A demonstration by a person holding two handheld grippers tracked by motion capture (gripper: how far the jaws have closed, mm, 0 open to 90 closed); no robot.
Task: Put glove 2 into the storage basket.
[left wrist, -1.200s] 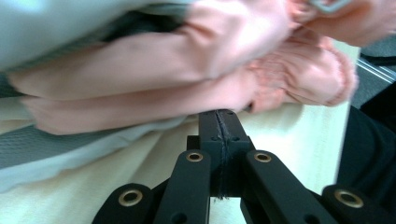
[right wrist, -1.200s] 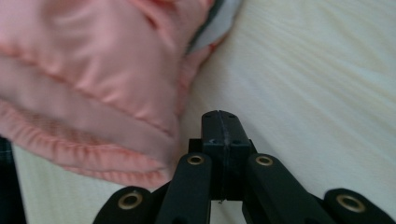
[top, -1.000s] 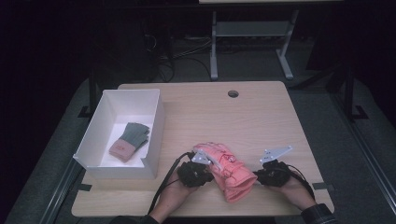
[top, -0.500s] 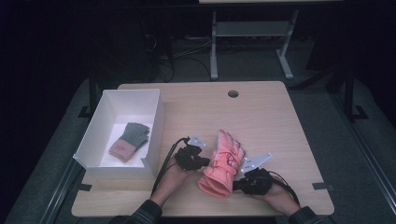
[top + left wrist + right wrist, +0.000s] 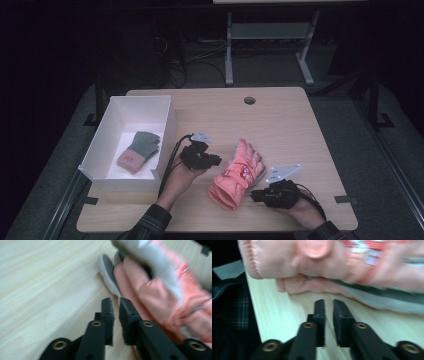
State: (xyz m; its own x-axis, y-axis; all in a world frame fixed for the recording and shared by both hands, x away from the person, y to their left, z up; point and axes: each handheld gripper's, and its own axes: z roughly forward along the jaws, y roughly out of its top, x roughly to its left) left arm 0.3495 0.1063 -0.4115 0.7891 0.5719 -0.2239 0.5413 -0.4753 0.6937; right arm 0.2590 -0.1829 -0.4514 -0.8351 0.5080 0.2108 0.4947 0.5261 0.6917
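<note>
Right gripper [image 5: 256, 195]: near right of table [image 5: 280, 120], jaws nearly closed with a thin gap, gripping nothing; tips just short of pink glove's cuff.
Pink glove [image 5: 236, 172]: near centre of table, between the two grippers, cuff near, fingers pointing far and right.
Left gripper [image 5: 216, 161]: left of pink glove, jaws narrow, a slit between them, empty; tips beside the glove's fingers.
Box [image 5: 167, 134]: white, open, on left side of table.
Small glove [image 5: 140, 150]: green with pink cuff, flat inside box.
Hole [image 5: 249, 100]: far edge of table.
</note>
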